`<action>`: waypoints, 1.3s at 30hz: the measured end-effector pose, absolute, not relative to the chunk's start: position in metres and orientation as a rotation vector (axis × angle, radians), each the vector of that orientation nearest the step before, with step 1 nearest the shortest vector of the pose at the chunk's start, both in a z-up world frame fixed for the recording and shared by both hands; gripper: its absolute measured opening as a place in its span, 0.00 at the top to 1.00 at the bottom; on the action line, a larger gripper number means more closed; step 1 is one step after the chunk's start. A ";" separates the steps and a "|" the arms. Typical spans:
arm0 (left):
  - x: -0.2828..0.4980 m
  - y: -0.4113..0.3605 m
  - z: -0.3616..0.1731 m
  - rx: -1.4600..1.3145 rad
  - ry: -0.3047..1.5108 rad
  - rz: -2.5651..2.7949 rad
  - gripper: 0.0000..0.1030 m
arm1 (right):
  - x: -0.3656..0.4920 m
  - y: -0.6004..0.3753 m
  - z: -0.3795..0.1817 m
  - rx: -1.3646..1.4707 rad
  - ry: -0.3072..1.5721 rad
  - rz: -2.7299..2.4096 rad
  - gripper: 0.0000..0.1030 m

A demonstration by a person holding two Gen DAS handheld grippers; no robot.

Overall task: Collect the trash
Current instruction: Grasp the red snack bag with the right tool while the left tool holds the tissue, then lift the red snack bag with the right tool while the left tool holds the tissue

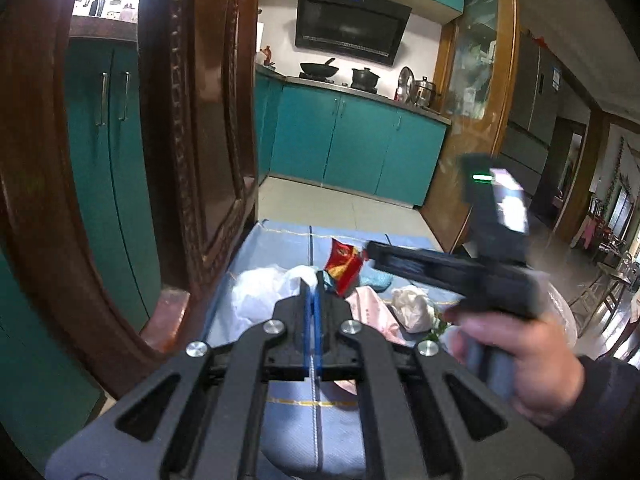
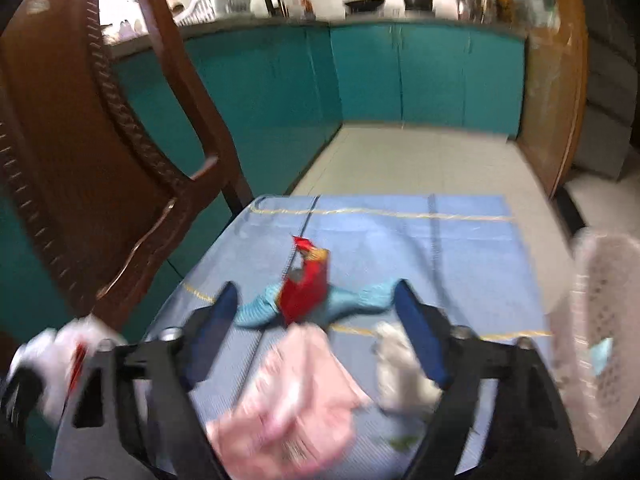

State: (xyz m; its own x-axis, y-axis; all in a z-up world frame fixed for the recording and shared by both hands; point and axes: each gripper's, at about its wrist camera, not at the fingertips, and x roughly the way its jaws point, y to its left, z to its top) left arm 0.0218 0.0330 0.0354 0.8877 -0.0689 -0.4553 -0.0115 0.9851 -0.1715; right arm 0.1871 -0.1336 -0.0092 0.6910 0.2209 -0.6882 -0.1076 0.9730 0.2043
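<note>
Trash lies on a blue tablecloth [image 2: 460,248]: a red snack wrapper [image 2: 306,284], a crumpled light-blue piece [image 2: 372,294], a pink paper [image 2: 296,392], a white crumpled tissue [image 2: 400,372] and green scraps [image 2: 402,442]. My right gripper [image 2: 316,300] is open, its blue fingers either side of the red wrapper and above the pink paper. In the left wrist view my left gripper [image 1: 313,280] is shut, with a white plastic bag [image 1: 260,292] just beyond its tips; whether it pinches the bag is unclear. The right gripper [image 1: 370,250] reaches toward the red wrapper [image 1: 343,266].
A carved brown wooden chair [image 2: 100,184] stands at the table's left edge. A white perforated basket [image 2: 600,320] sits at the right edge. Teal kitchen cabinets [image 2: 400,76] and a tiled floor lie beyond the table.
</note>
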 end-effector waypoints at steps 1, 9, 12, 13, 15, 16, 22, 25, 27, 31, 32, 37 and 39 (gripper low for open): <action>0.023 0.035 0.035 -0.173 0.480 -0.022 0.98 | 0.199 -0.129 -0.015 0.149 0.816 0.182 0.53; 0.030 0.040 0.033 -0.184 0.514 -0.041 0.98 | 0.168 -0.143 0.000 0.170 0.783 0.221 0.99; 0.031 0.037 0.034 -0.180 0.511 -0.062 0.98 | 0.113 -0.168 0.028 0.186 0.699 0.231 0.99; 0.030 0.035 0.034 -0.176 0.507 -0.062 0.98 | 0.094 -0.176 0.036 0.175 0.657 0.223 0.99; 0.030 0.032 0.034 -0.171 0.507 -0.071 0.98 | 0.053 -0.194 0.047 0.146 0.560 0.173 0.99; 0.031 0.029 0.033 -0.171 0.513 -0.083 0.98 | 0.038 -0.203 0.049 0.146 0.529 0.144 0.99; 0.029 0.015 0.033 -0.132 0.508 -0.115 0.98 | 0.003 -0.244 0.037 0.225 0.513 0.064 0.99; 0.030 0.008 0.031 -0.115 0.516 -0.118 0.98 | -0.002 -0.245 0.040 0.213 0.491 0.073 0.99; 0.030 0.006 0.031 -0.106 0.516 -0.117 0.98 | -0.001 -0.238 0.037 0.196 0.509 0.091 0.99; 0.032 0.004 0.030 -0.098 0.521 -0.115 0.98 | -0.003 -0.226 0.034 0.141 0.516 0.100 0.99; 0.033 0.004 0.030 -0.099 0.525 -0.114 0.98 | -0.003 -0.224 0.035 0.133 0.515 0.097 0.99; 0.034 0.002 0.028 -0.091 0.537 -0.110 0.98 | -0.001 -0.223 0.032 0.138 0.528 0.097 0.99; 0.036 0.001 0.028 -0.089 0.548 -0.111 0.98 | 0.000 -0.223 0.032 0.137 0.529 0.099 0.99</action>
